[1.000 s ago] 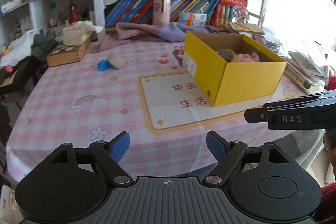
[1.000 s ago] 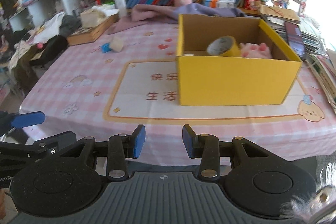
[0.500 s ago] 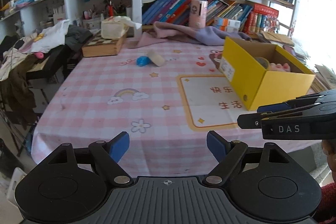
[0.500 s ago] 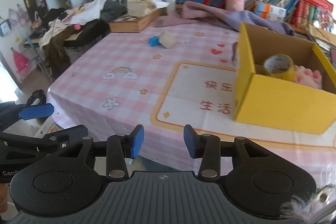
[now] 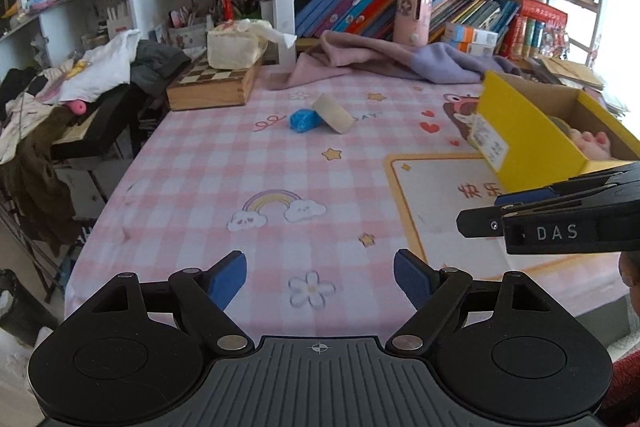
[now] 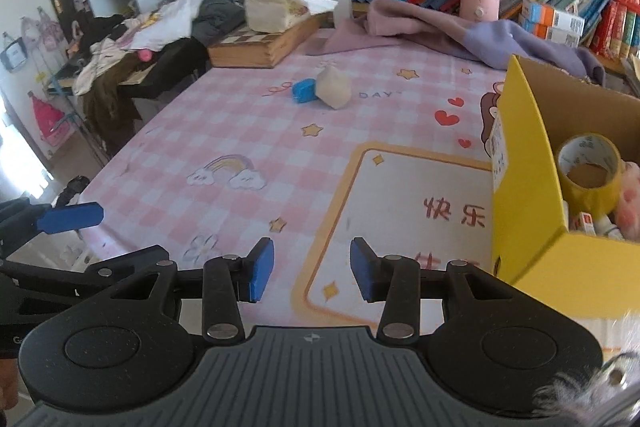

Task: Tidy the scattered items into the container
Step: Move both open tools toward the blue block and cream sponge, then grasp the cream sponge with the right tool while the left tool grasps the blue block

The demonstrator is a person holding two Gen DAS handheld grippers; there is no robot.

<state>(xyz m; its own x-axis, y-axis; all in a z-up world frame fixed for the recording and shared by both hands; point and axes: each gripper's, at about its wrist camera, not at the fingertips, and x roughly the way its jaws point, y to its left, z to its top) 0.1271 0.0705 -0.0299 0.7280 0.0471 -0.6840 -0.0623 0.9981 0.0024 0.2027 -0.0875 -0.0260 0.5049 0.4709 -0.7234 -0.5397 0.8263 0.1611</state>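
Pink checked cloth [image 5: 224,187] bears a yellow cardboard box [image 6: 524,211], blue lump [image 5: 304,119] and beige block [image 5: 334,113]; both grippers' fingers apart, empty.

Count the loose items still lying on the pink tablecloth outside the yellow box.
2: a blue block and a beige block touching it, mid-table before the chessboard case. Others may be hidden behind the box.

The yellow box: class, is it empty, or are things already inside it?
Not empty. The yellow box stands open-topped, and the right wrist view shows a tape roll, a pink soft item and small packets inside.
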